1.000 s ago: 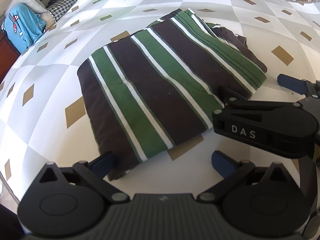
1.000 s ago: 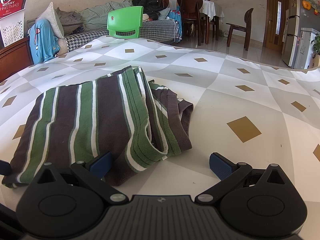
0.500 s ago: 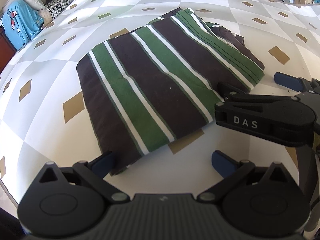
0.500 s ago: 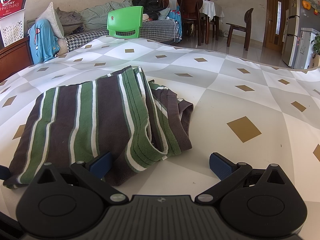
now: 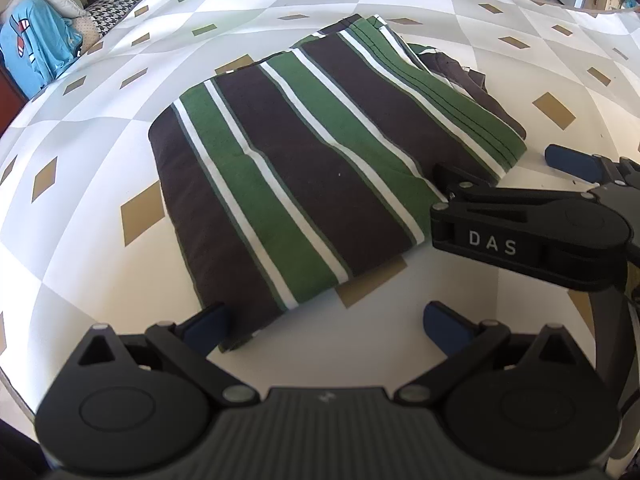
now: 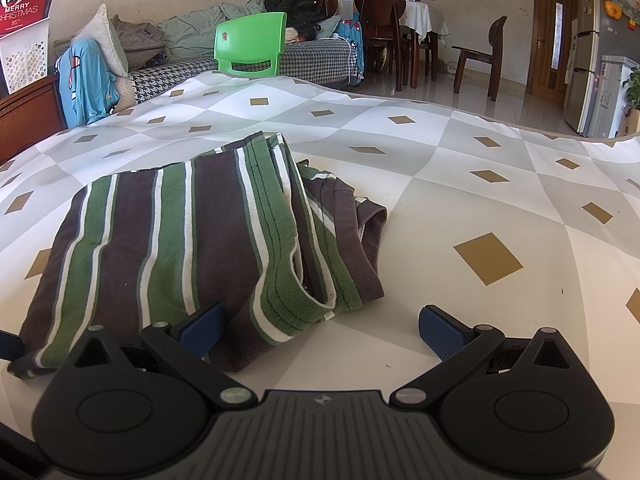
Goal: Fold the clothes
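A folded shirt (image 5: 320, 168) with green, dark brown and white stripes lies flat on the table; its brown collar edge sticks out on the far right side. My left gripper (image 5: 326, 326) is open at the shirt's near corner, with its left fingertip (image 5: 208, 328) against the cloth. My right gripper (image 5: 508, 166), marked DAS, is open at the shirt's right edge. In the right wrist view, the shirt (image 6: 180, 232) fills the left half and the right gripper (image 6: 320, 328) stands open, its left fingertip (image 6: 200, 328) at the shirt's near folded edge. Neither gripper holds any cloth.
The table is covered by a white and grey cloth with gold diamonds (image 6: 488, 258). Beyond its far edge stand a green plastic chair (image 6: 250, 46), a sofa with pillows and clothes (image 6: 132, 48), and wooden dining chairs (image 6: 480, 56).
The left wrist view has shifted slightly, and the right gripper sits a little higher in it. The shirt has not moved and both grippers remain open.
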Tool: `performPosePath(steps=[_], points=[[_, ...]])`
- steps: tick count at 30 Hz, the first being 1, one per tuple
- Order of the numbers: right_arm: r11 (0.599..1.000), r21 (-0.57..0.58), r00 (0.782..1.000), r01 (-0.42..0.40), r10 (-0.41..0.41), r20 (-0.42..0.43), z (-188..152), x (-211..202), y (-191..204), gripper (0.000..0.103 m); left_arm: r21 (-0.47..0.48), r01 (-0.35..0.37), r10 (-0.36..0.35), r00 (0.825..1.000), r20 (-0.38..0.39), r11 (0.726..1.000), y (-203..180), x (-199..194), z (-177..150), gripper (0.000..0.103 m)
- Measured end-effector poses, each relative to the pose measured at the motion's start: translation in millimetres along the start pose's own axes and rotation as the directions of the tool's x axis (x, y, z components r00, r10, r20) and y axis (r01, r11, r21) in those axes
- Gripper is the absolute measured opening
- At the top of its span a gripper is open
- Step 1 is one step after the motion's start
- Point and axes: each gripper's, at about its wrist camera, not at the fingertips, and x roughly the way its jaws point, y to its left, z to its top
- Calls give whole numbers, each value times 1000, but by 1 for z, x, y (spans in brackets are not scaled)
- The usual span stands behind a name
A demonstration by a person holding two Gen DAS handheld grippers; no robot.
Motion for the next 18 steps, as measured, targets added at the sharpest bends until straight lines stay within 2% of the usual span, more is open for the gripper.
performPosePath(steps=[5,18], points=[[1000,0,1000,0,0,0,0,0,0,103,9,23,-23,999,22,1000,3,0,-3,103],[1000,0,1000,0,0,0,0,0,0,103,46,14,-16,999,35,999,-3,-5,-11,103]])
